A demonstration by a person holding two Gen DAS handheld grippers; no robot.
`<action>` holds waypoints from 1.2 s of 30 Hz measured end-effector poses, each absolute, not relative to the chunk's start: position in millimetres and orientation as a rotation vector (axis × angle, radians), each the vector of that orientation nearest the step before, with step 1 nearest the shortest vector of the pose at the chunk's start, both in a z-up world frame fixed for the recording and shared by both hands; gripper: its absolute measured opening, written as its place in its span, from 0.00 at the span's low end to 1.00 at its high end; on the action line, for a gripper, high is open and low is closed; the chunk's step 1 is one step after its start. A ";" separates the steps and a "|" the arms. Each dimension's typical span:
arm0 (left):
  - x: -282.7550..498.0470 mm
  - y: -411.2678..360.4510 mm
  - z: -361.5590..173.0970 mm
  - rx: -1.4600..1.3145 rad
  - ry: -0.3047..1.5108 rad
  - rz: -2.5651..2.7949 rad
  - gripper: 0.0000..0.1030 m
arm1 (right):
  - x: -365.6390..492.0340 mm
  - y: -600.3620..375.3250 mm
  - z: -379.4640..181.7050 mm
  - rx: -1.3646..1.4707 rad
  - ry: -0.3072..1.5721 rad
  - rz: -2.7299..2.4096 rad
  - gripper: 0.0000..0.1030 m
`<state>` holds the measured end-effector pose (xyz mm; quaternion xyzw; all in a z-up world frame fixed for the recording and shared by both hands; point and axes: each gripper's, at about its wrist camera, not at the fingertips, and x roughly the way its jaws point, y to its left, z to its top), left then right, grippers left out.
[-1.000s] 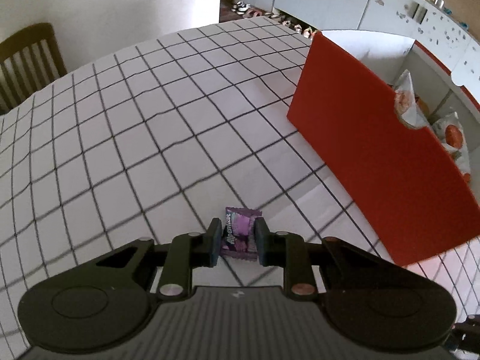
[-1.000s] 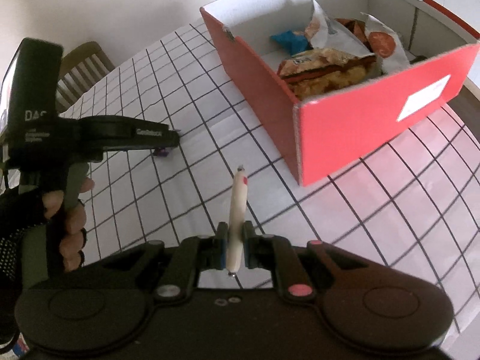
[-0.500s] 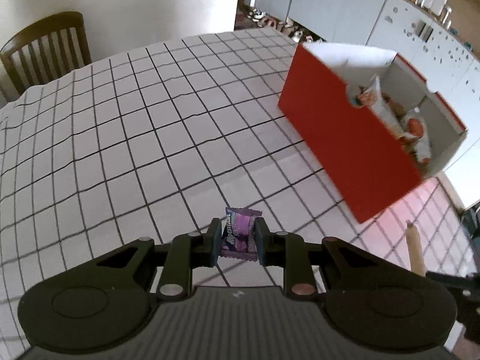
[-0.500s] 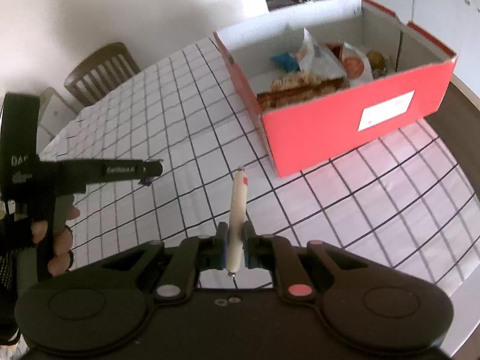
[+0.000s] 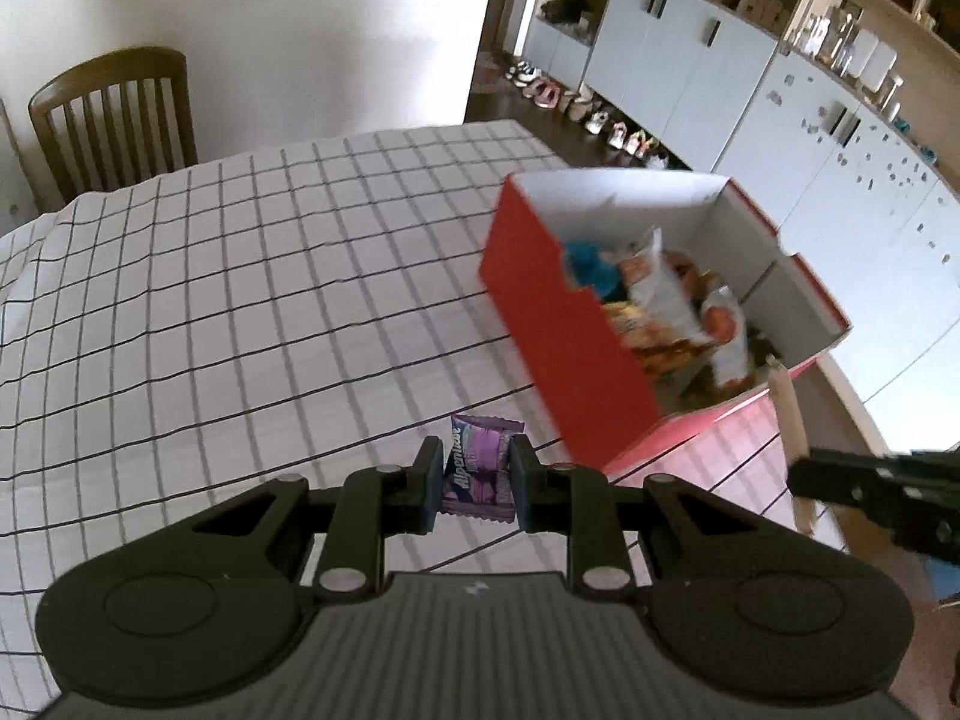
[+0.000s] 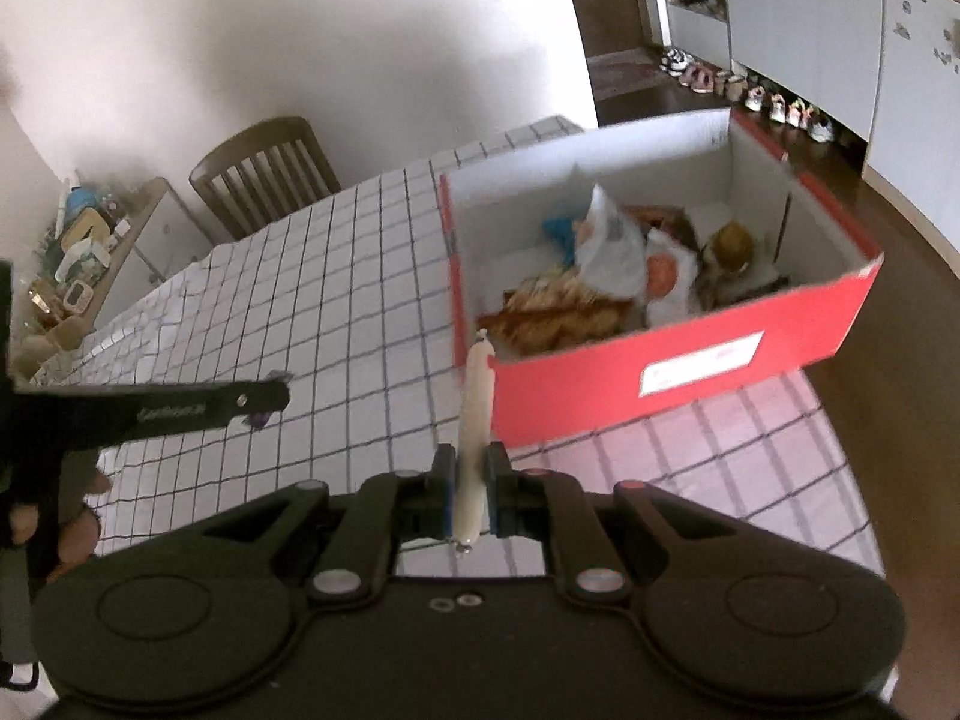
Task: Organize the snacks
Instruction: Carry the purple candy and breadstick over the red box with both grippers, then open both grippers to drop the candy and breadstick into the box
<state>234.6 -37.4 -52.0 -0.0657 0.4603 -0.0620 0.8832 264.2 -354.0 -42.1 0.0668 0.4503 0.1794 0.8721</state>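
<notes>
Left wrist view shows the left gripper with its two fingers pinching a small purple candy packet from both sides, high above the checked tablecloth. The packet stands upright between the pads, and its top edge sticks out a little past the fingertips. Ahead of the fingers and to their right stands the red box, open at the top, with several snack bags lying inside. Farther right of the fingers, the other gripper comes into the picture from the edge with a pale stick in it.

Right wrist view shows the right gripper with its fingers pressed on a thin cream-coloured snack stick. The stick points forward and slightly up, well past the fingertips, and its far end lines up with the near left corner of the red box. The box is ahead and to the right of these fingers, and a white label is on its near wall. To the left of the fingers, the left gripper reaches in sideways, with a bit of purple at its tip. A wooden chair stands beyond the table.
</notes>
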 end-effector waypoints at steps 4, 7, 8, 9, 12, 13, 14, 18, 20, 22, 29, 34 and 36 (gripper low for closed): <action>240.5 -63.2 -41.7 -0.146 0.945 -0.126 0.22 | 280.0 -375.9 -32.7 0.131 0.916 0.391 0.08; 248.7 -82.4 -37.6 -0.150 0.939 -0.121 0.22 | 294.7 -391.8 -27.6 0.123 0.902 0.403 0.08; 251.8 -89.2 -36.2 -0.151 0.936 -0.119 0.22 | 299.7 -397.0 -26.6 0.121 0.899 0.406 0.08; 255.5 -95.8 -35.2 -0.150 0.933 -0.116 0.22 | 304.0 -402.0 -26.0 0.121 0.897 0.412 0.08; 268.3 -113.6 -33.3 -0.147 0.928 -0.105 0.22 | 319.7 -417.7 -25.2 0.113 0.892 0.417 0.08; 273.1 -119.0 -33.0 -0.146 0.929 -0.100 0.22 | 325.1 -422.4 -25.8 0.110 0.892 0.416 0.08; 277.9 -124.4 -33.2 -0.146 0.930 -0.097 0.22 | 331.0 -427.6 -27.2 0.110 0.895 0.415 0.08; 298.9 -144.7 -36.5 -0.142 0.945 -0.085 0.22 | 351.8 -445.9 -33.3 0.100 0.901 0.406 0.08; 311.2 -155.5 -40.5 -0.137 0.961 -0.090 0.22 | 362.6 -453.2 -38.0 0.090 0.903 0.394 0.08; 321.5 -166.5 -43.9 -0.098 0.959 -0.073 0.22 | 374.1 -460.8 -43.5 0.089 0.913 0.385 0.08; 358.9 -193.3 -62.4 -0.071 1.002 -0.057 0.22 | 399.8 -471.7 -64.1 0.055 0.948 0.376 0.08; 376.9 -208.7 -79.1 -0.048 1.040 -0.047 0.22 | 411.3 -474.1 -75.1 0.038 0.975 0.378 0.08; 381.8 -213.4 -85.7 -0.042 1.055 -0.043 0.22 | 414.3 -474.1 -78.2 0.036 0.987 0.383 0.08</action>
